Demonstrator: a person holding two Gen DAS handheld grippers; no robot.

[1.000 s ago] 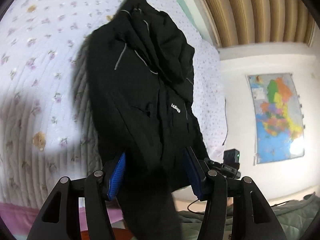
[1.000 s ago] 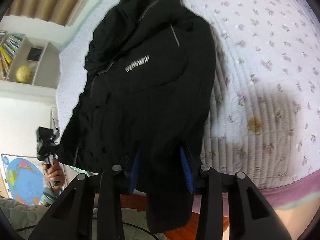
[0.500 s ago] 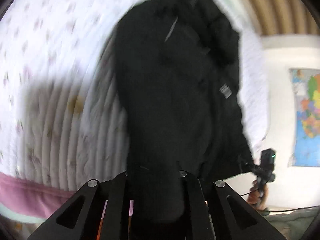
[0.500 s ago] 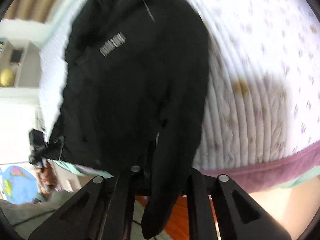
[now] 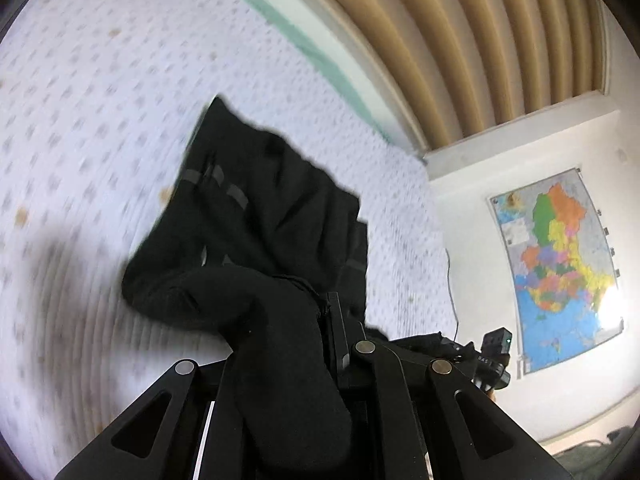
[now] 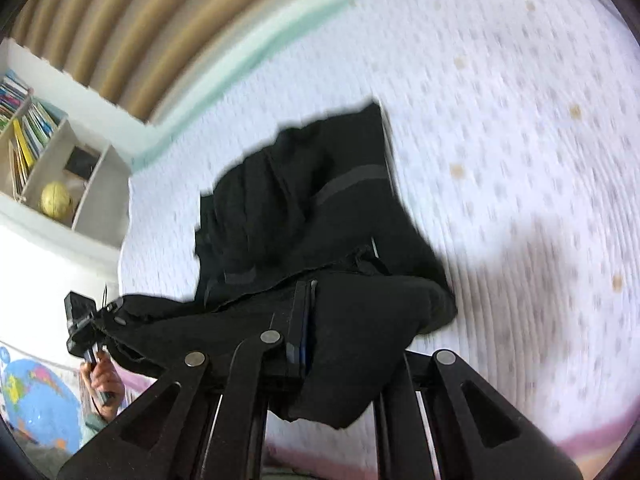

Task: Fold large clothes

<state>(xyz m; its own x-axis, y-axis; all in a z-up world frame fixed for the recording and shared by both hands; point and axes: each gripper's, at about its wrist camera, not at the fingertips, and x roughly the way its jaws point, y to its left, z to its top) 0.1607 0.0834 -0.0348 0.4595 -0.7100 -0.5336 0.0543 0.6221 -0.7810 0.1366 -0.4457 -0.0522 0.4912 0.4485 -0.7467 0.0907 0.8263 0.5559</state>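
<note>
A black fabric jacket with grey reflective strips is lying bunched on a bed covered by a white quilted bedspread with a small floral print, its near part lifted off the surface. The left tongs are clenching a thick roll of the jacket's near edge, the cloth spilling down over the black frame. The right tongs are likewise gripping the jacket's near edge, with a fold of cloth hanging between the frame arms. The far end of the jacket is resting flat on the bedspread, and the bedspread itself is looking blurred. A pale green band is running along the far edge of the bed, and behind it a tan ribbed headboard panel is rising against the white wall. In the left wrist view a colourful wall map is hanging on the right. In the right wrist view a white shelf unit on the left is holding books and a yellowish globe, and a blue globe is sitting near the lower left. A pink strip is edging the near side of the bed.
</note>
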